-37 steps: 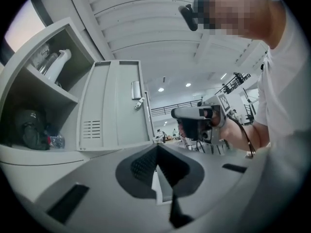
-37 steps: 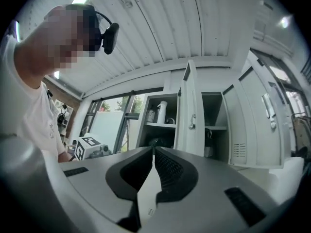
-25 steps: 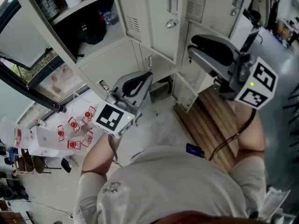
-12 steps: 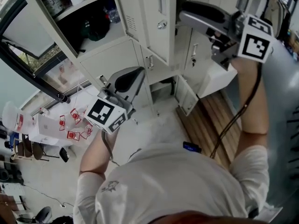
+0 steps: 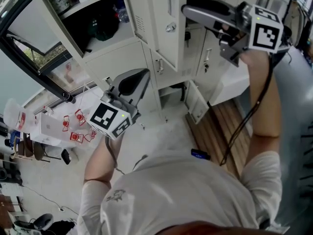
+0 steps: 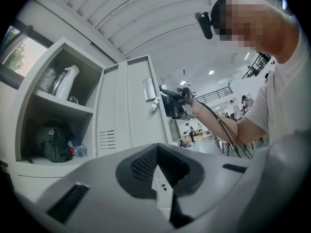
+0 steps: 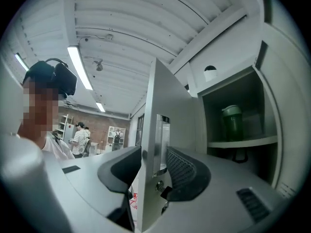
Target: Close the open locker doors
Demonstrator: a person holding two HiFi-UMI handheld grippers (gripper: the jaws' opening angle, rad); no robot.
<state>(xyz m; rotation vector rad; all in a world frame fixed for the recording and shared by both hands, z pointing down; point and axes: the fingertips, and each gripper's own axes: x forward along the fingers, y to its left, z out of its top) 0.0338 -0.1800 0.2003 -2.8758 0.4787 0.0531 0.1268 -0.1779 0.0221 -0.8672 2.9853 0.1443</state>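
A white locker door (image 5: 166, 13) stands open in front of the bank of lockers, with its steel handle plate and lock facing me. My right gripper (image 5: 188, 9) is raised to that door's free edge. In the right gripper view the door (image 7: 155, 106) runs between the jaws of my right gripper (image 7: 154, 149); the jaws are opening and straddle the edge. My left gripper (image 5: 145, 73) hangs lower, apart from the lockers, shut and holding nothing. In the left gripper view the left gripper (image 6: 157, 147) points at the same door (image 6: 136, 110).
The open compartments hold a black bag (image 5: 95, 31) and bottles (image 6: 65, 81); another shows a green bottle (image 7: 232, 120). A lower door (image 5: 195, 104) stands ajar by a wooden strip (image 5: 222, 126). Red-and-white markers (image 5: 73, 129) lie on the floor. People (image 7: 80, 137) stand far behind.
My right gripper has risen from chest height to the upper door's edge and now straddles it. My left gripper has stayed low with barely any movement.
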